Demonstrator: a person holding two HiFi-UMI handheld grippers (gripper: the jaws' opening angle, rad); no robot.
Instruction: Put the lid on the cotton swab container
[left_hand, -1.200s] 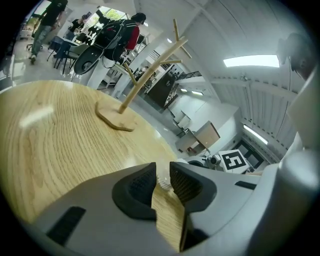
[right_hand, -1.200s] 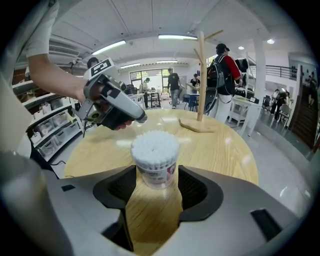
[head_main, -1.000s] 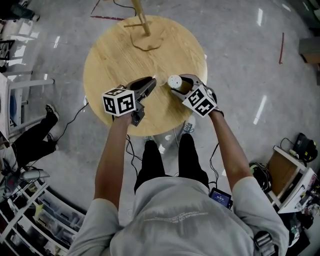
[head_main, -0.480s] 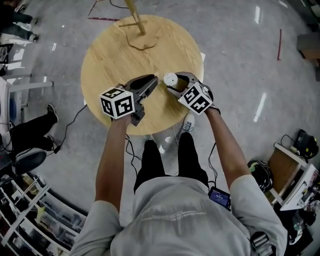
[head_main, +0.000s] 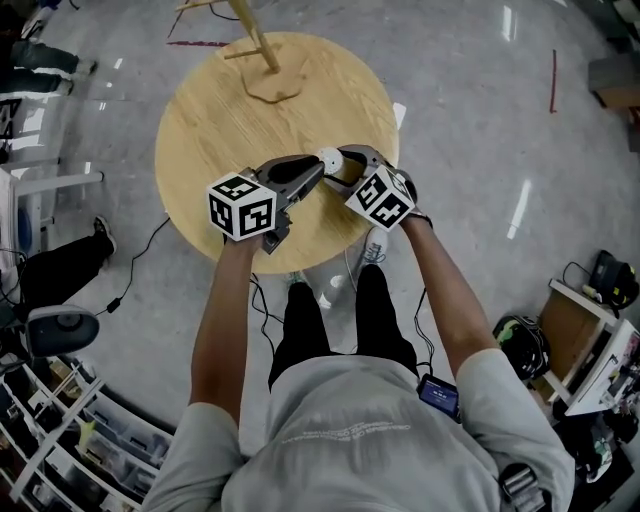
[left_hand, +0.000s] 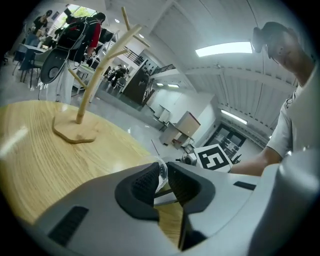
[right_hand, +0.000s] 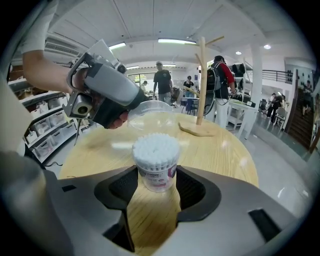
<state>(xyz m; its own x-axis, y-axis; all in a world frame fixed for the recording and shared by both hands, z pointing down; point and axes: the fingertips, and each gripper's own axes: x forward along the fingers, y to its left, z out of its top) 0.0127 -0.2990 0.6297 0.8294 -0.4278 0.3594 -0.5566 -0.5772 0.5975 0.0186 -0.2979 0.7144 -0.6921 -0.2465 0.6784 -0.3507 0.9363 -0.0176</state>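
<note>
The cotton swab container (right_hand: 156, 160), a small clear tub packed with white swabs, stands on the round wooden table (head_main: 230, 110). My right gripper (right_hand: 156, 187) is shut on its sides. In the head view the container (head_main: 328, 158) shows just past that gripper (head_main: 343, 166). My left gripper (left_hand: 162, 181) holds the clear plastic lid (left_hand: 161, 172) by its rim, jaws still closing on it. In the right gripper view the lid (right_hand: 150, 114) hangs tilted above and behind the container, off the table. The left gripper (head_main: 316, 170) tips nearly meet the container.
A wooden branch-shaped stand (head_main: 255, 55) rises at the table's far side, also seen as the stand (right_hand: 201, 85) behind the container. The table edge (head_main: 300, 262) is close to my body. Shelving (head_main: 60, 440) stands on the floor at the left.
My left gripper has swung right with the lid until its tips sit beside the container. The right gripper and container have shifted slightly left.
</note>
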